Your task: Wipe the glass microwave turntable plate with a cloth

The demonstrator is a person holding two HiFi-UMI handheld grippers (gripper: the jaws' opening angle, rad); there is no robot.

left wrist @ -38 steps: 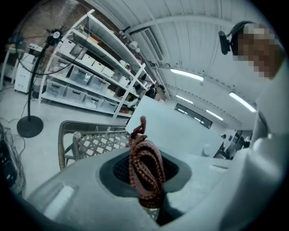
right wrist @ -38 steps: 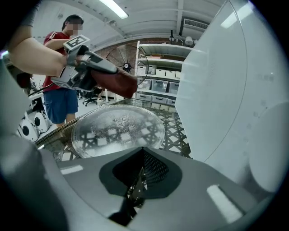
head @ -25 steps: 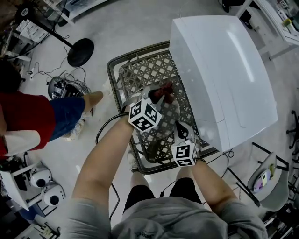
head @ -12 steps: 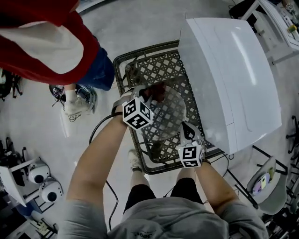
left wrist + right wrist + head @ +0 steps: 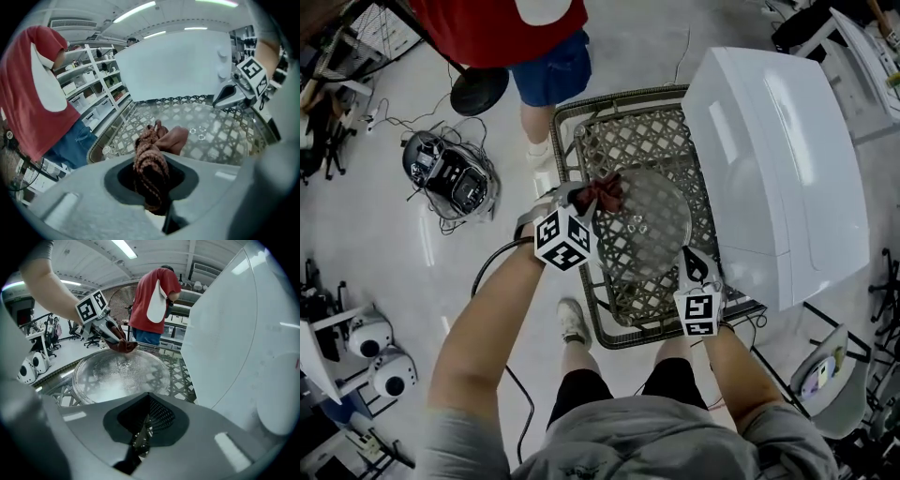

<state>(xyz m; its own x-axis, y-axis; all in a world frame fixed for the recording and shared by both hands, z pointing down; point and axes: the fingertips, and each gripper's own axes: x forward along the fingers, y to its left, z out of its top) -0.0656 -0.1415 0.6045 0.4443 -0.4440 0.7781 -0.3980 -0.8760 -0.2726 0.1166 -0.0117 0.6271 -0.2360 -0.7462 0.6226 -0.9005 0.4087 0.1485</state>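
The round glass turntable plate (image 5: 645, 225) hangs just above a metal lattice table (image 5: 619, 131). My right gripper (image 5: 692, 264) is shut on its near rim, and in the right gripper view the plate (image 5: 121, 373) spreads out ahead of the jaws (image 5: 140, 439). My left gripper (image 5: 591, 201) is shut on a reddish-brown cloth (image 5: 606, 193), which is pressed on the plate's far left edge. In the left gripper view the bunched cloth (image 5: 151, 161) fills the jaws and its end lies on the glass (image 5: 213, 133). The right gripper view shows the left gripper (image 5: 108, 333) and the cloth (image 5: 123, 346) at the far rim.
A white microwave (image 5: 778, 159) stands against the table's right side. A person in a red shirt and blue shorts (image 5: 534, 42) stands beyond the table's far end. On the floor to the left are a black round base (image 5: 478, 89) and a device with cables (image 5: 450, 173).
The person in red has walked from the left round to the far end of the table. My left gripper with the cloth has slid left to the plate's far left rim.
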